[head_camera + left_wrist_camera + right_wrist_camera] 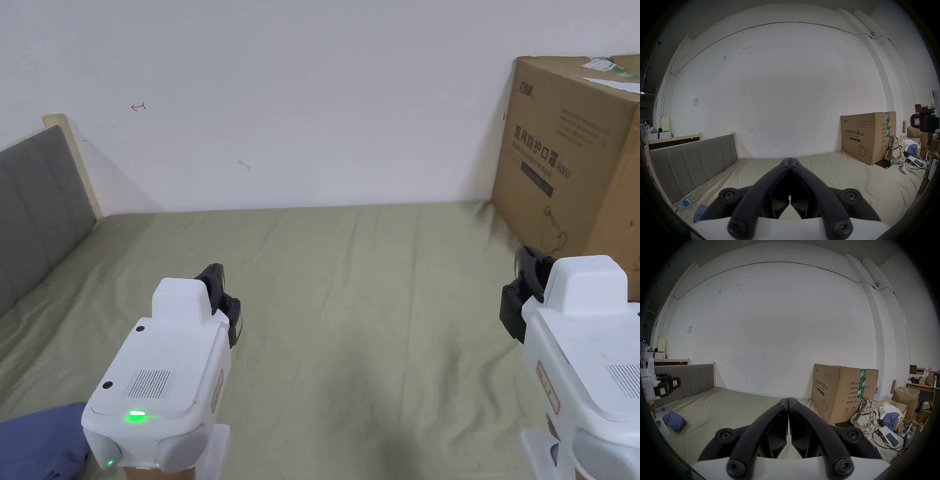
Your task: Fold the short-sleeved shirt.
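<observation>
shirt (674,419): bunched at bed's (375,300) near left edge, unfolded
left gripper (790,160): closed, empty, raised
right gripper (788,400): closed, empty, awaiting reach

The blue short-sleeved shirt (674,421) lies crumpled in a loose bundle on the bed's olive sheet (730,405), near the headboard (688,379) side.

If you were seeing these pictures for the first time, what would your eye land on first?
Two white devices loom in the foreground of the head view, the left hand-held gripper and the right hand-held gripper, both with jaws closed and empty above the olive bed sheet. Next comes the big cardboard box against the wall at the right. A crumpled blue shirt lies near the left edge of the bed.
</observation>
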`<move>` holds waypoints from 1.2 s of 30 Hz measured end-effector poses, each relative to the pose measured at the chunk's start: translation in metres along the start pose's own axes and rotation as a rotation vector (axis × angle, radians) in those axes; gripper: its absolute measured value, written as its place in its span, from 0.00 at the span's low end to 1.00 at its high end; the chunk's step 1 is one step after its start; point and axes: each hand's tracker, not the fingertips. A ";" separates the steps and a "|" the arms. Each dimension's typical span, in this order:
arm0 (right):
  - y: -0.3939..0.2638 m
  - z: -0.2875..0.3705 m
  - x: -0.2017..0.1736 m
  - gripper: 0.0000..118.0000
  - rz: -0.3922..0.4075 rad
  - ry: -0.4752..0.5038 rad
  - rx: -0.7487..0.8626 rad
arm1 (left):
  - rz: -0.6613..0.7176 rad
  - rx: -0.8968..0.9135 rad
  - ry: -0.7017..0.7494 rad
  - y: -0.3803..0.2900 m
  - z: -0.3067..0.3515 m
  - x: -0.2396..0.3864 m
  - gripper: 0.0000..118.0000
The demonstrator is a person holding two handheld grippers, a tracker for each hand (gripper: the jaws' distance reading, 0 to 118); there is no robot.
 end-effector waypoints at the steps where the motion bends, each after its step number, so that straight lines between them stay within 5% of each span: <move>1: 0.000 0.000 0.000 0.00 -0.001 0.001 0.000 | 0.003 -0.002 -0.001 0.000 0.000 -0.001 0.00; 36: 0.002 0.004 -0.004 0.01 0.000 0.005 0.002 | 0.026 -0.003 0.010 0.000 0.002 -0.008 0.00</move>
